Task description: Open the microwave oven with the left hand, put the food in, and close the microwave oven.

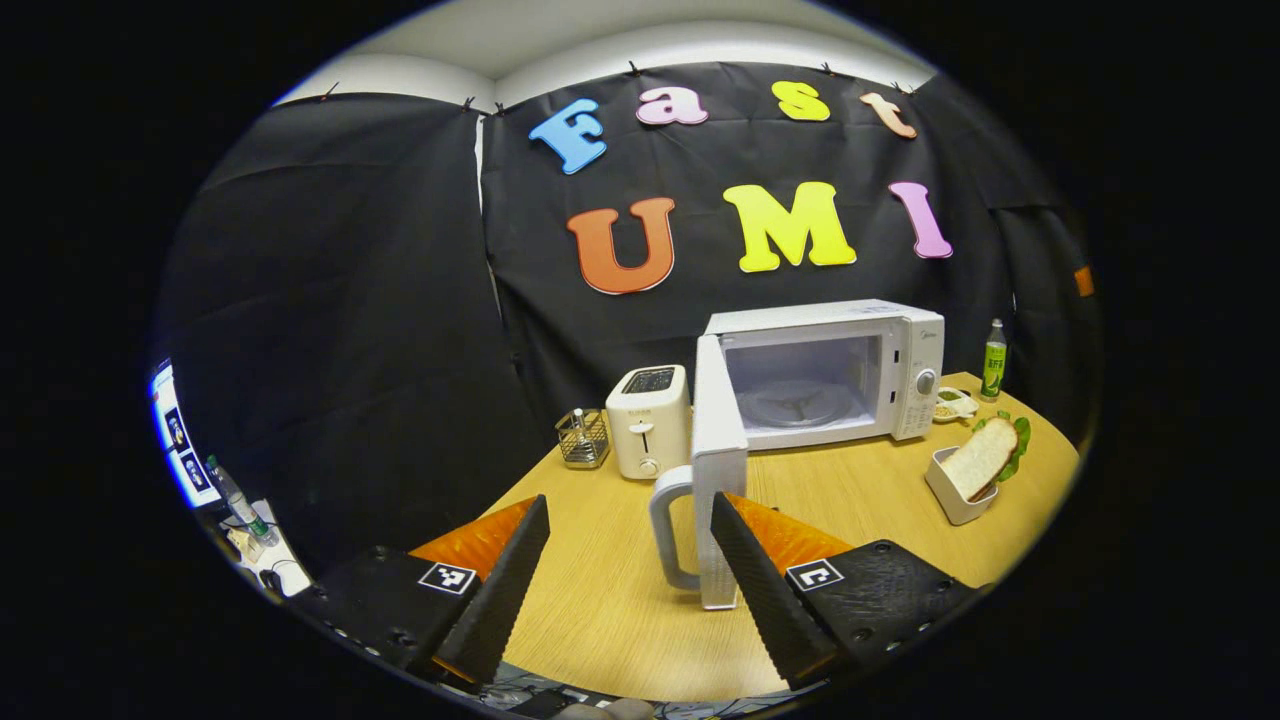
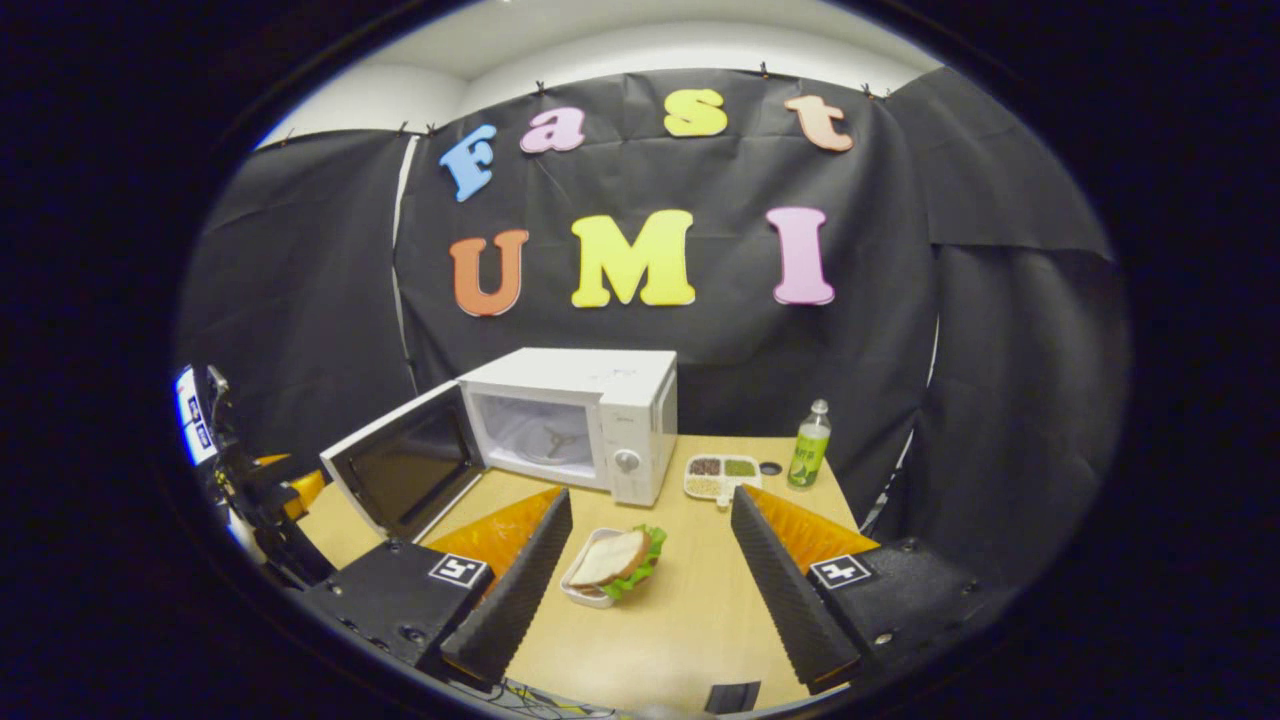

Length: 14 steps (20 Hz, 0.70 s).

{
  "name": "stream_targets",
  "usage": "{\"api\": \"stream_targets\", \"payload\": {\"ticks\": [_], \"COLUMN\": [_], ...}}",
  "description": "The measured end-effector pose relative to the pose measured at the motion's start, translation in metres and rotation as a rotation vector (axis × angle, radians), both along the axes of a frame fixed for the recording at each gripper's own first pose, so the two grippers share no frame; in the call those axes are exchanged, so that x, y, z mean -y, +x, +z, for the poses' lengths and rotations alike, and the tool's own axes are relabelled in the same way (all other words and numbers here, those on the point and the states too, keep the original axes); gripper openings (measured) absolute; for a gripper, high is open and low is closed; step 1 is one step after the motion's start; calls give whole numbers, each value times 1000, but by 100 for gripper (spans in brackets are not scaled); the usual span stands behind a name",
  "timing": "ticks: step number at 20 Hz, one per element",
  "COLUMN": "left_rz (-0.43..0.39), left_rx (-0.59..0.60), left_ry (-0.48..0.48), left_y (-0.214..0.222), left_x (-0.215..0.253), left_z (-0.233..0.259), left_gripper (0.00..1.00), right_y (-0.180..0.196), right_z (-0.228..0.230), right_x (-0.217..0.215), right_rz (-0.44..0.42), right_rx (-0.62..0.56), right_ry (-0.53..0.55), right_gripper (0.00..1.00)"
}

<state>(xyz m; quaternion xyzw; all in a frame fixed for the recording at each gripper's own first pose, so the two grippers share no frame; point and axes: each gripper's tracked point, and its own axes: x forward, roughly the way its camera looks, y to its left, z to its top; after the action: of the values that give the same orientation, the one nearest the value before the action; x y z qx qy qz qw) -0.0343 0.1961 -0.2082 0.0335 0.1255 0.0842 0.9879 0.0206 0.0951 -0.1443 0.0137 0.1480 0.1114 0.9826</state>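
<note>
With both jaws wide and empty, we risk tipping the sandwich tray [image 2: 610, 570] at twelve o'clock, grabbing its rim off-centre.

Microwave oven [image 1: 830, 370] at the back of the desk [image 1: 620, 590] — door [image 1: 718, 470] swung wide open.

In the left gripper view, a toaster [image 1: 648, 420] stands just left of the open door, and a small wire holder [image 1: 583, 438] sits left of the toaster. Inside the oven lies the turntable [image 1: 797, 403]. Right of the oven stands a bottle [image 1: 993, 360], with a divided dish [image 1: 955, 404] in front of it. A sandwich [image 1: 985, 458] rests in a tray [image 1: 950, 492] nearer the desk's front, right of the door. In the right gripper view, that sandwich tray lies on the desk before the oven — between the right tongs [image 2: 648, 590], untouched.
</note>
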Motion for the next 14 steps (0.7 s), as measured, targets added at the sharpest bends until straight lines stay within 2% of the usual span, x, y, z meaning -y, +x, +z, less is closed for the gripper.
{"api": "stream_targets", "payload": {"ticks": [1,2,5,6,7,10,13,14], "left_rz": [-10,-22,-49,-58,-64,-75,-57,-47], "left_rx": [7,16,55,63,62,73,70,67], "left_ry": [-3,-2,12,20,22,-8,14,27], "left_y": [-1,-3,-4,-1,0,7,9,10], "left_x": [6,12,32,40,48,71,85,88], "left_z": [8,17,50,59,65,87,100,103], "left_gripper": [96,97,96,96,96,96,96,96], "right_y": [6,12,35,44,53,79,103,110], "right_z": [-17,-34,-78,-95,-109,-141,-167,-175], "right_x": [-1,-1,-3,-4,-8,-15,-26,-31], "right_rz": [7,20,36,47,61,87,132,162], "right_rx": [-44,-87,-177,-217,-250,-359,-474,-516], "right_ry": [17,41,85,96,121,213,328,364], "right_gripper": [96,100,100,91,100,100,99,87]}}
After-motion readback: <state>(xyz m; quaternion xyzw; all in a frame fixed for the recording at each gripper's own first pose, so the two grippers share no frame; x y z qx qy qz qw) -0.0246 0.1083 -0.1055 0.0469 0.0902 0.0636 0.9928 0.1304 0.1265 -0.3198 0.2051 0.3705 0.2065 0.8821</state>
